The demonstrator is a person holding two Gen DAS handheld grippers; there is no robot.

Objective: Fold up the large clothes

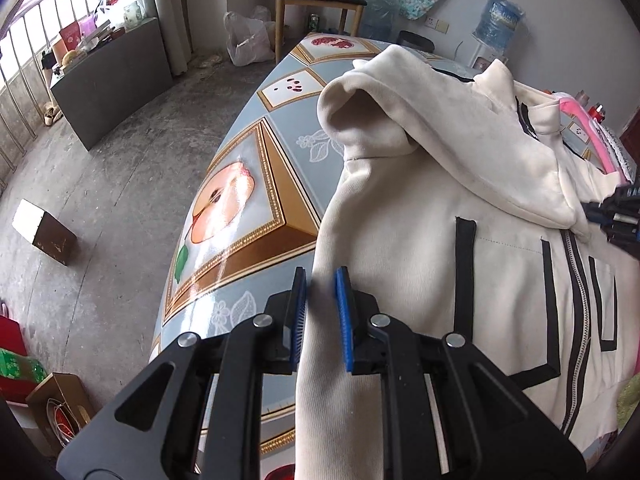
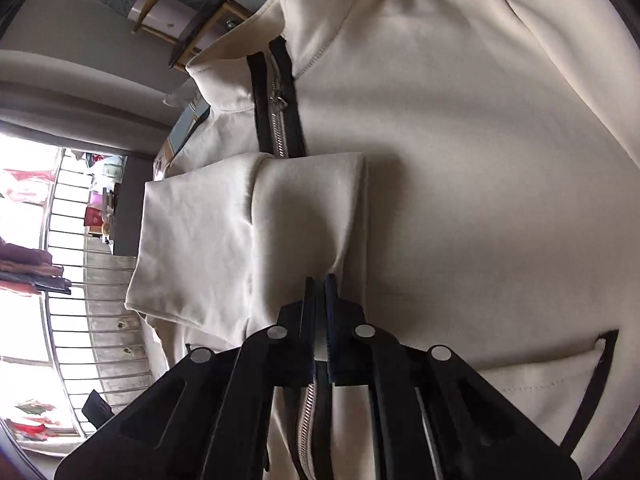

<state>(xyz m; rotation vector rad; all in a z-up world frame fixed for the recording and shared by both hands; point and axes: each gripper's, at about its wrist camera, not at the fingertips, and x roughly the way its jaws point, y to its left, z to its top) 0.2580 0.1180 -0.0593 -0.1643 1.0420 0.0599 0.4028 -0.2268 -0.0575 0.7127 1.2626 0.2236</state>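
**Mia:** Where is the jacket point(image 1: 460, 240)?

**Ben:** It lies flat on the table point(image 1: 248, 208), the one with the fruit pictures. The front is up, so you can see the zipper point(image 2: 280, 120). The collar end is far away and the bottom hem is near. One sleeve point(image 1: 440, 128) is folded over the chest.

**Mia:** What is the left gripper point(image 1: 320, 280) doing?

**Ben:** Its two blue pads are a little apart. The left side edge of the jacket runs between them. I think it is not squeezing yet, because there is a gap on each side of the cloth.

**Mia:** And the right gripper point(image 2: 318, 280)?

**Ben:** Its pads are pressed close together on the sleeve cuff point(image 2: 304, 208). The cuff sits right over the zipper.

**Mia:** Is the jacket hard to move?

**Ben:** I think it is soft and floppy, like a thick sweatshirt. It looks a bit heavy for cloth. It will droop if you lift one spot. It will not break.

**Mia:** Where should you grab it?

**Ben:** On edges and seams, like the side edge, the hem or the cuff. They are thicker there, so the pads will not slip. The table looks shiny, so the jacket may slide when pulled.
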